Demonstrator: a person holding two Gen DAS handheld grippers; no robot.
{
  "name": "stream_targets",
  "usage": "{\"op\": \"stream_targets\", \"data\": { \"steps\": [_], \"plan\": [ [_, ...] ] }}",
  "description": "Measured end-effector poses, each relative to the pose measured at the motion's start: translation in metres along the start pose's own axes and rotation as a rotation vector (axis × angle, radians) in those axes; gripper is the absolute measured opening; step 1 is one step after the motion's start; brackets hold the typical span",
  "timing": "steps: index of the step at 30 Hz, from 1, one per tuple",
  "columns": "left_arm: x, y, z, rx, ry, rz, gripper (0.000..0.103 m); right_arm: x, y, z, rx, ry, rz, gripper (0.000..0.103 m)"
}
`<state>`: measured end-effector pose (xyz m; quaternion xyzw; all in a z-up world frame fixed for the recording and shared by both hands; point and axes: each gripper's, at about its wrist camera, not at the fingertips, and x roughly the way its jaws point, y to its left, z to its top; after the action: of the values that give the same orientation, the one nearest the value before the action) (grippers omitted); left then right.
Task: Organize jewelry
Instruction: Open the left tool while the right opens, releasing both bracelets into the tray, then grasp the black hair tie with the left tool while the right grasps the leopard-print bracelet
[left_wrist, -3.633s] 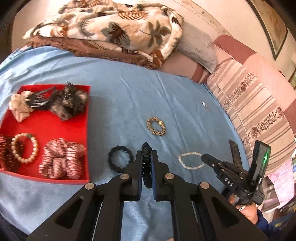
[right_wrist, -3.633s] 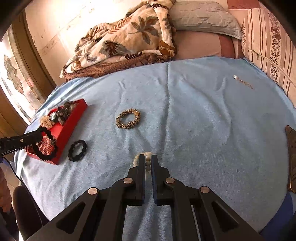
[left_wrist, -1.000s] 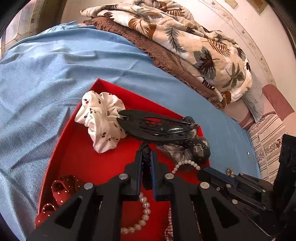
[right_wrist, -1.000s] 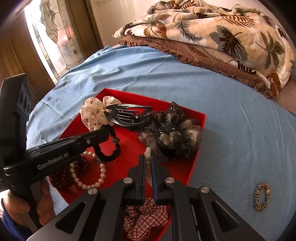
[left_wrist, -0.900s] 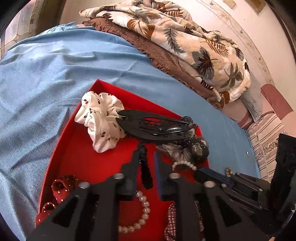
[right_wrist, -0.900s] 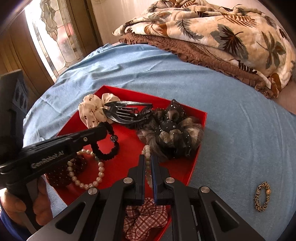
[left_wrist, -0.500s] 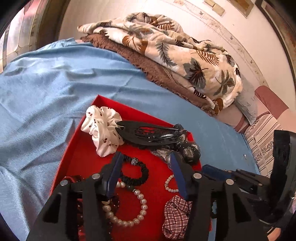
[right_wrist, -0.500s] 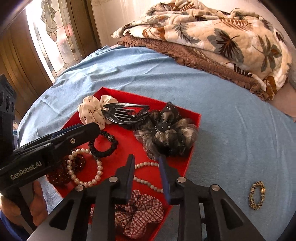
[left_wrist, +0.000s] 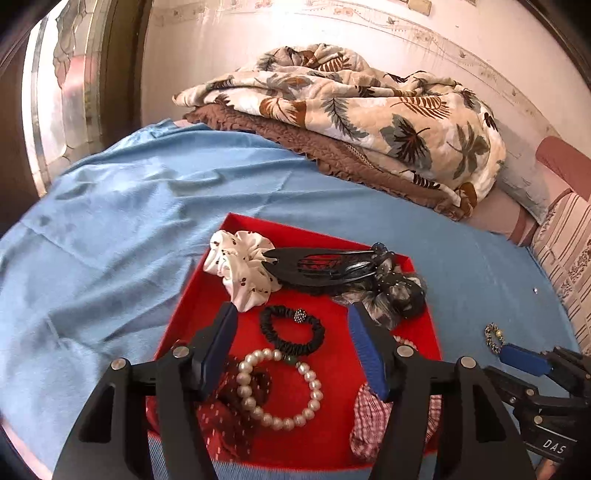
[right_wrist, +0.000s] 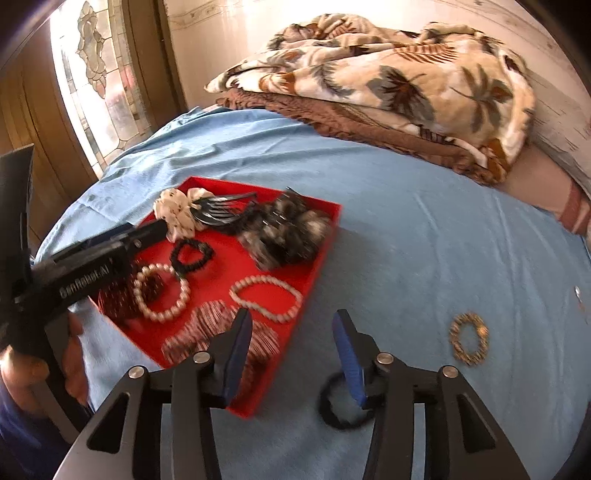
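The left gripper stands spread with nothing pinched, its jaws having just been opening; the black bracelet lies between the fingertips on the red tray, with the large pearl bracelet just below it. The right gripper is likewise spread and empty, its jaws having just been opening, over the tray's near right edge; the small pearl bracelet lies in the tray just beyond its left finger. A black ring lies on the blue sheet under the right finger, and a gold bracelet further right.
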<state>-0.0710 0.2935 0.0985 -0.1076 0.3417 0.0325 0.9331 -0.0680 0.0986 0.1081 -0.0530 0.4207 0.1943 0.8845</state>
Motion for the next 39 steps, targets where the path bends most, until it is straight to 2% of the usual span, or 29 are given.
{"op": "stream_targets", "data": {
  "steps": [8, 23, 30, 39],
  "plan": [
    [-0.05, -0.026, -0.003, 0.03, -0.014, 0.077, 0.071, -0.017, -0.034, -0.032, 0.095, 0.015, -0.02, 0.054],
    [-0.083, -0.071, -0.024, 0.112, 0.03, 0.098, 0.073, -0.055, -0.077, -0.067, 0.202, -0.034, -0.037, 0.06],
    [-0.08, -0.099, -0.035, 0.158, 0.07, 0.011, 0.073, -0.06, -0.119, -0.092, 0.27, -0.019, -0.079, 0.063],
    [-0.032, -0.157, -0.067, 0.268, 0.202, -0.156, 0.073, -0.042, -0.176, -0.103, 0.372, 0.025, -0.088, 0.063]
  ]
}}
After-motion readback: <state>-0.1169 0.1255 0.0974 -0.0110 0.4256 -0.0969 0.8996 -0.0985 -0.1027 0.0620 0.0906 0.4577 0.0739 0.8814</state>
